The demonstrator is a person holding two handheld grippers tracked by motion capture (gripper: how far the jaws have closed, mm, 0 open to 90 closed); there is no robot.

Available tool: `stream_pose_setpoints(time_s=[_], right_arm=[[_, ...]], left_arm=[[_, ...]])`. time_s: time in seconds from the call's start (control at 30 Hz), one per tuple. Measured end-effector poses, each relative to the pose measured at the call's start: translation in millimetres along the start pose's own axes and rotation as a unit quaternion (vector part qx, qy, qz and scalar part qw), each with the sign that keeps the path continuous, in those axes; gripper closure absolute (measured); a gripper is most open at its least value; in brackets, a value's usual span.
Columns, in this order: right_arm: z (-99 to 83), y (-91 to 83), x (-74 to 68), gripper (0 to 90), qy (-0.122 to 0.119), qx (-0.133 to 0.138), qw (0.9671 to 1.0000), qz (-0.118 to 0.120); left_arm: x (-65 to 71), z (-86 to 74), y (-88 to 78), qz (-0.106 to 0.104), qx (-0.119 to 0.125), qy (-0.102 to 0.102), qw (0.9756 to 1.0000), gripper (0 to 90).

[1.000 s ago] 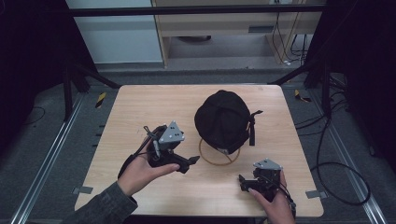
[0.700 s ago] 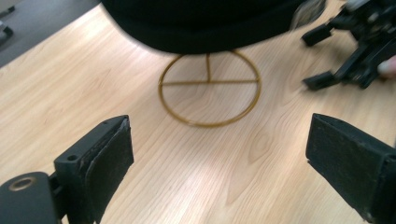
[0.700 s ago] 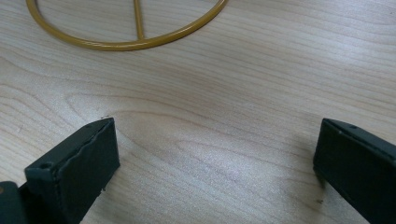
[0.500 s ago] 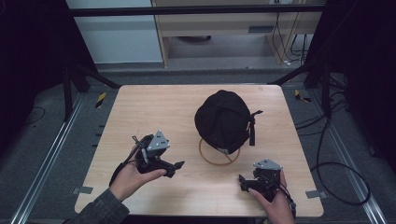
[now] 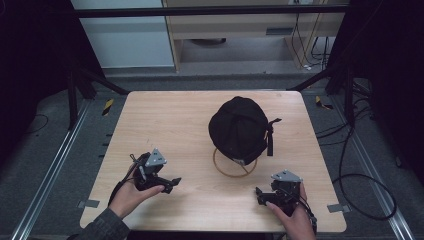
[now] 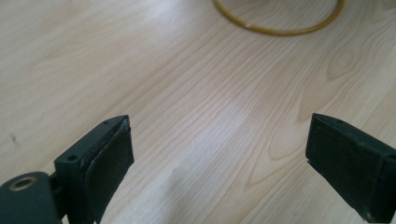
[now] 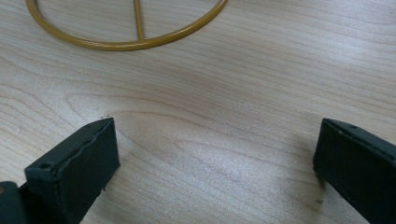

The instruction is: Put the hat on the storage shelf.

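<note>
Left hand-held gripper [image 6: 219, 154] jaws wide apart, nothing btwn; right hand-held gripper [image 7: 215, 163] same, over bare table [image 5: 175, 125].

Black fabric cap [image 5: 239, 129] sits right of centre on the light wooden table [image 5: 165, 125], perched on a thin yellow wire ring stand [image 5: 235, 166] whose ring lies on the tabletop under the cap's near edge. Left gripper [image 5: 172, 183] at near-left, right gripper [image 5: 260, 194] at near-right, ring stand between and beyond them. Both well apart from the ring.
</note>
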State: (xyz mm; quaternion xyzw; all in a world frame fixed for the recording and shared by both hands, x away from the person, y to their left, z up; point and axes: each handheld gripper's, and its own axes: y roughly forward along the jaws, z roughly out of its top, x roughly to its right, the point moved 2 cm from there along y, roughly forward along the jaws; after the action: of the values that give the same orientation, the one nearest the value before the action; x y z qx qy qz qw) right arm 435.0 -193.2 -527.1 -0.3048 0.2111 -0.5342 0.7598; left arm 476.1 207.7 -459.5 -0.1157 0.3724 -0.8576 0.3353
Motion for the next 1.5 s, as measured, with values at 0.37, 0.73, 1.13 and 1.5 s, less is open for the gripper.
stream_pose_setpoints(time_s=[0.37, 0.73, 1.13, 1.5], right_arm=[[0.0, 0.0, -0.2, 0.4, 0.001, 0.0, 1.0, 0.0], [0.0, 0.0, 0.0, 0.4, 0.0, 0.0, 1.0, 0.0], [0.0, 0.0, -0.1, 0.4, 0.001, 0.0, 1.0, -0.001], [-0.1, 0.0, 0.0, 0.4, 0.0, 0.0, 1.0, 0.0]], left_arm=[[-18.8, -35.1, 4.7, 0.013, -0.022, -0.021, 0.9995, 6.9], [-32.2, -56.3, 11.1, 0.026, -0.032, -0.041, 0.9983, 6.7], [-42.6, -70.7, 18.0, 0.034, -0.008, -0.054, 0.998, 3.6], [-47.1, -74.4, 18.6, 0.039, 0.01, -0.062, 0.9972, 2.0]])
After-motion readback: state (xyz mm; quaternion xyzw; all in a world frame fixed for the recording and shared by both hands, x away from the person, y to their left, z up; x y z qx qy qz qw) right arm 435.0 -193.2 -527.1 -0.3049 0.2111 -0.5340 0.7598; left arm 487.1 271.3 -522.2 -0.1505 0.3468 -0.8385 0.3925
